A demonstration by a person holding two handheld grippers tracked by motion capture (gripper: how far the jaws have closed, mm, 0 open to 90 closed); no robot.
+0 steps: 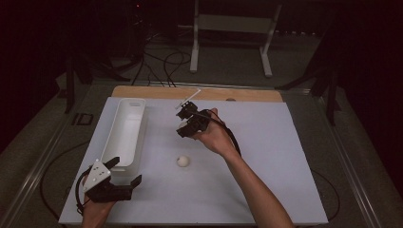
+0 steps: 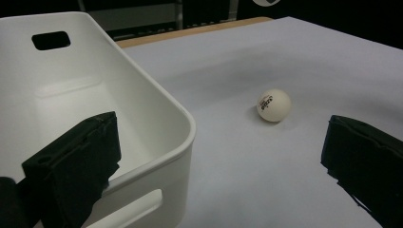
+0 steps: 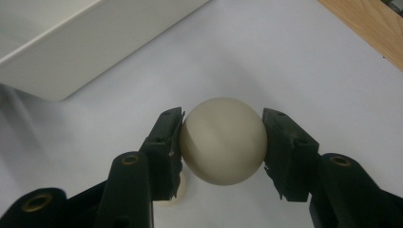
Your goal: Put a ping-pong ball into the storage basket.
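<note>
My right gripper [image 1: 183,128] hangs over the middle of the white table, shut on a cream ping-pong ball [image 3: 222,141] that its two pads pinch from both sides. A second ball [image 1: 182,161] lies loose on the table just nearer the person, and it carries a small printed logo [image 2: 273,105]. My left gripper [image 1: 126,171] rests at the near left with its jaws wide open astride the near corner of the white bin [image 1: 126,128]. One jaw is over the bin's inside and the other over the table. Nothing is between them.
The long white bin [image 2: 157,90] has a handle slot in its far end wall and looks bare inside. White sheet [image 1: 266,156] covers the table, with a wooden strip [image 1: 199,93] along its far edge. Cables and a white stand are on the dark floor beyond.
</note>
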